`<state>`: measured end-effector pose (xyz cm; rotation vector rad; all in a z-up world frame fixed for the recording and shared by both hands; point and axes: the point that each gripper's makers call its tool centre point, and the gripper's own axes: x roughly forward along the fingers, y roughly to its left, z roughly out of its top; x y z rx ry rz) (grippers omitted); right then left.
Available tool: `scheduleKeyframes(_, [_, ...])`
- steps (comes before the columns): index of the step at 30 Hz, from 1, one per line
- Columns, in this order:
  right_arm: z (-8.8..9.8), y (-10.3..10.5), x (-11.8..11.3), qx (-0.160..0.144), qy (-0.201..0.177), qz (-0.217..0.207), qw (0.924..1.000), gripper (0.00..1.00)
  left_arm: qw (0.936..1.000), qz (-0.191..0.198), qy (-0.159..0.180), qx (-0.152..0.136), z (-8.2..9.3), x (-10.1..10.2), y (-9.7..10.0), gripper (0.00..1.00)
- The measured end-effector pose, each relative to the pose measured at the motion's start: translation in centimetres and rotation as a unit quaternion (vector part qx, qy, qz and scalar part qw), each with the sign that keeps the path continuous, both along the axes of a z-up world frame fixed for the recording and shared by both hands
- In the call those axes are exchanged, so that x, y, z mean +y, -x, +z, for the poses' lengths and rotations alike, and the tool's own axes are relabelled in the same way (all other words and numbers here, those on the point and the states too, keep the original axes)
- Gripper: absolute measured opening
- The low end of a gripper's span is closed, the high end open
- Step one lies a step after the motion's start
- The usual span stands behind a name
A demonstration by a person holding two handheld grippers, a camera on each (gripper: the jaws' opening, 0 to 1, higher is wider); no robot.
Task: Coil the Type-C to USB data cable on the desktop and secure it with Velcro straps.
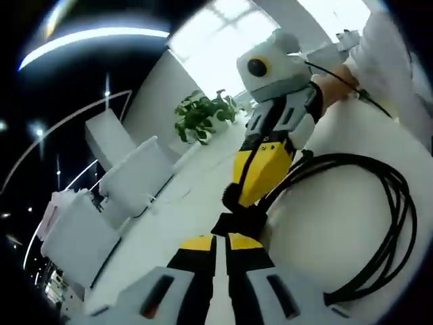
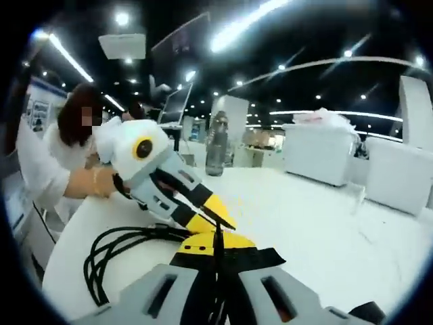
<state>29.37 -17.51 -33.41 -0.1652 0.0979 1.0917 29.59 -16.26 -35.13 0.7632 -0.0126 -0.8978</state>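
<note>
Cable (image 1: 379, 223) is black, thin and round, coiled in several long loops that lie flat on the smooth white desktop (image 1: 318, 244). In the left gripper view the coil is an oval whose long axis runs from the gripper tips away toward the edge of the table; in the right gripper view the same loops (image 2: 108, 254) lie beside the grippers.

Both grippers have grey plastic bodies and yellow wedge-shaped tips. The left gripper (image 1: 226, 237) has its jaws pressed together on a flat black Velcro strap (image 1: 237, 220) at the end of the coil. The right gripper (image 2: 216, 240) is also closed, pinching the matte black strap (image 2: 260, 257), which spreads as a wide band across its tips. The two grippers meet tip to tip at this strap.

White blocky chairs (image 1: 128, 172) and a green plant (image 1: 203, 115) stand behind.
</note>
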Motion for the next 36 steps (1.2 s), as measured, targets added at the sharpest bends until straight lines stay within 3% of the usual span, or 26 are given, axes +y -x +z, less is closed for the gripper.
scheduleKeyframes(7, [-3.1,-2.5,-0.5,0.098,0.013,-0.068,0.9928,0.01,0.9996,-0.008,-0.022,-0.015,-0.2,-0.3,0.0,0.04])
scheduleKeyframes(9, [-3.0,-2.9,-0.4,0.103,0.007,-0.073,0.9919,0.01,0.9995,-0.009,-0.026,-0.018,-0.2,-0.3,0.0,0.04])
scheduleKeyframes(12, [-3.3,-3.4,-0.5,0.124,0.027,-0.09,0.9878,0.01,0.9993,-0.01,-0.029,-0.02,-0.2,-0.4,0.1,0.04])
scheduleKeyframes(14, [-3.5,-3.8,-0.8,0.123,0.046,-0.102,0.9861,0.01,0.9994,-0.011,-0.027,-0.019,-0.2,-0.4,0.1,0.04])
scheduleKeyframes(16, [-3.7,-4.3,-1.2,0.118,0.064,-0.116,0.9841,0.01,0.9994,-0.025,-0.021,0.007,-0.8,-0.9,0.7,0.04])
scheduleKeyframes(18, [-3.8,-4.1,-0.8,0.101,0.095,-0.09,0.9862,0.01,0.9993,-0.03,-0.023,0.006,-1.1,-1.2,0.8,0.04])
scheduleKeyframes(24, [-4.2,-4.6,-0.7,0.113,0.144,-0.095,0.9785,0.01,0.9994,-0.032,-0.015,0.008,-0.9,-1.7,0.6,0.04])
scheduleKeyframes(26, [-4.2,-4.8,-0.7,0.102,0.162,-0.102,0.9761,0.02,0.9986,-0.037,0.001,0.038,-1.3,-1.8,0.9,0.04])
scheduleKeyframes(29, [-4.0,-5.2,-0.6,0.057,0.193,-0.102,0.9741,0.04,0.9986,-0.034,0.011,0.04,-1.1,-1.6,0.7,0.04])
scheduleKeyframes(33, [-4.2,-5.7,-0.2,0.054,0.197,-0.102,0.9736,0.04,0.9982,-0.03,0.021,0.047,-1.2,-1.5,0.6,0.04])
scheduleKeyframes(36, [-4.2,-6.6,-0.5,0.026,0.209,-0.113,0.9711,0.03,0.9978,-0.027,0.027,0.053,-1.3,-1.5,0.6,0.04])
